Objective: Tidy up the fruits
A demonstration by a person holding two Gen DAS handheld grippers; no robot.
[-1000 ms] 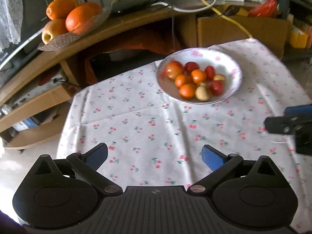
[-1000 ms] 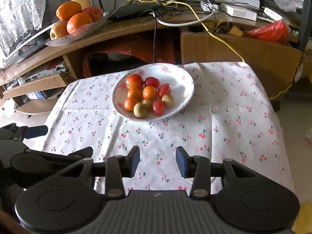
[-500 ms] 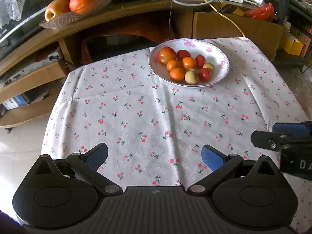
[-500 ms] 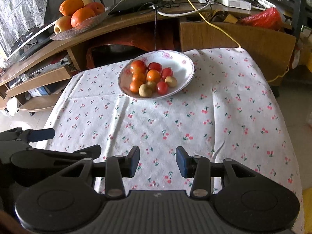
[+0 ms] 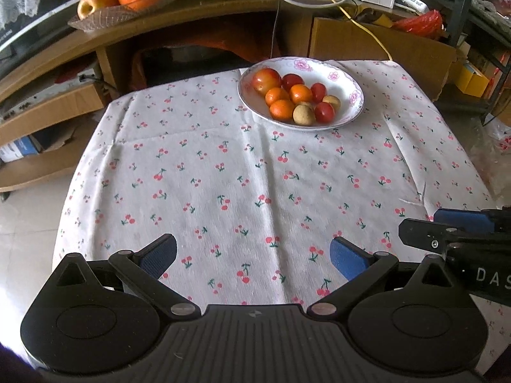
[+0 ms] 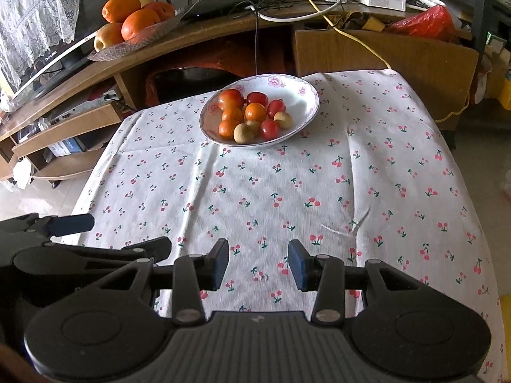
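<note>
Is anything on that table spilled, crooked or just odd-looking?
Nothing is spilled: all the small fruit sits inside the white bowl. The only odd bit is a thin white scrap lying loose on the cherry tablecloth.

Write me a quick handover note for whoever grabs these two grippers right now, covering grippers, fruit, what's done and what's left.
Left gripper: open wide, empty, over the near part of the tablecloth.
Right gripper: open a narrower gap, empty, beside the left one.
Fruit: all in the white bowl at the table's far side: small oranges, red tomatoes, brownish round fruits.
A separate glass dish of big oranges and an apple sits on the shelf behind.
Done: nothing sorted yet; no fruit lies on the cloth.
Left: reach the bowl, pick the fruits and sort them.
</note>
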